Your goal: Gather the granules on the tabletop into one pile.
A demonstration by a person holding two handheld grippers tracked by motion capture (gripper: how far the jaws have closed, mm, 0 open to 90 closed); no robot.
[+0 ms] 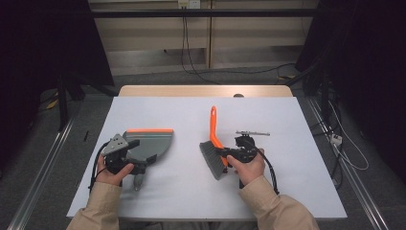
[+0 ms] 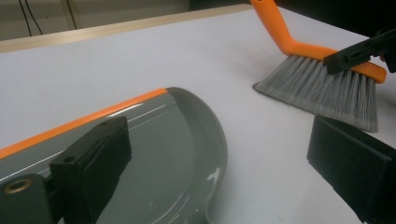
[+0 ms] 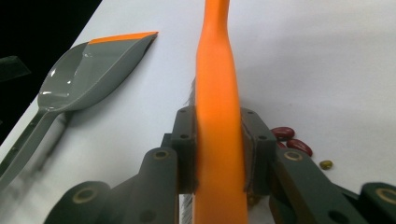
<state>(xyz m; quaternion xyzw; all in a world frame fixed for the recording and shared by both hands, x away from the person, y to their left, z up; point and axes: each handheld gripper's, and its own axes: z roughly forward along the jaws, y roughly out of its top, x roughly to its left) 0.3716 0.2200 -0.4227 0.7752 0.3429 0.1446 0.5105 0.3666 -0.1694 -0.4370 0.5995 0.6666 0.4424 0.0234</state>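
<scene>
Sweeping job at its opening step, by the look of it: tools taken up, no sweeping yet. Right gripper [image 1: 224,154] clamped on the orange back of the brush [image 1: 211,159], bristles down on the desk [image 1: 287,182] at about 5 o'clock from its middle, handle pointing off toward 12. Dustpan [image 1: 151,141] flat on the desk at about 8 o'clock from the middle, orange lip toward 12. Left gripper [image 1: 141,152] over the pan's near end with jaws spread wide, one above the grey bowl, the other past its rim over bare desk: nothing pinched.

In the right gripper view, a few beans [image 3: 290,138], two red and one small olive, just at 3 o'clock of the jaws, close to the bristles.

Next, probably: close the left gripper on the pan, bring its lip near the beans, then drag the bristles across them toward it. Light, low strokes needed, since round beans roll.

No brand, label or readable writing anywhere.
</scene>
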